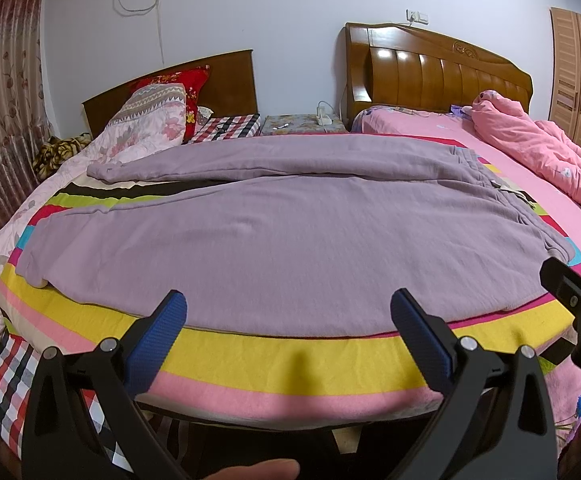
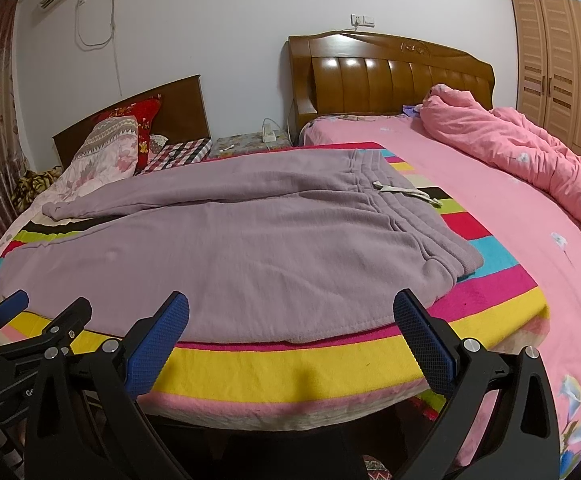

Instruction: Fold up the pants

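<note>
Mauve sweatpants [image 1: 250, 232] lie spread flat on a striped blanket [image 1: 290, 352] that covers the near bed, both legs running toward the side away from the wooden headboard [image 1: 442, 68] and the ribbed waistband [image 2: 402, 208], with its pale drawstring [image 2: 406, 194], lying on the headboard side. The farther leg is slightly splayed, leaving a dark wedge of blanket between the two legs. The left gripper [image 1: 288, 316] and the right gripper [image 2: 290, 318] both hover at the blanket's near edge, just short of the near leg's hem line, each with its blue-padded jaws spread wide and holding nothing. Folding appears not yet begun. A sound first fold would likely pinch the near leg at waistband and cuff together, lift evenly, and lay it squarely over the farther leg, keeping the seams aligned.
</note>
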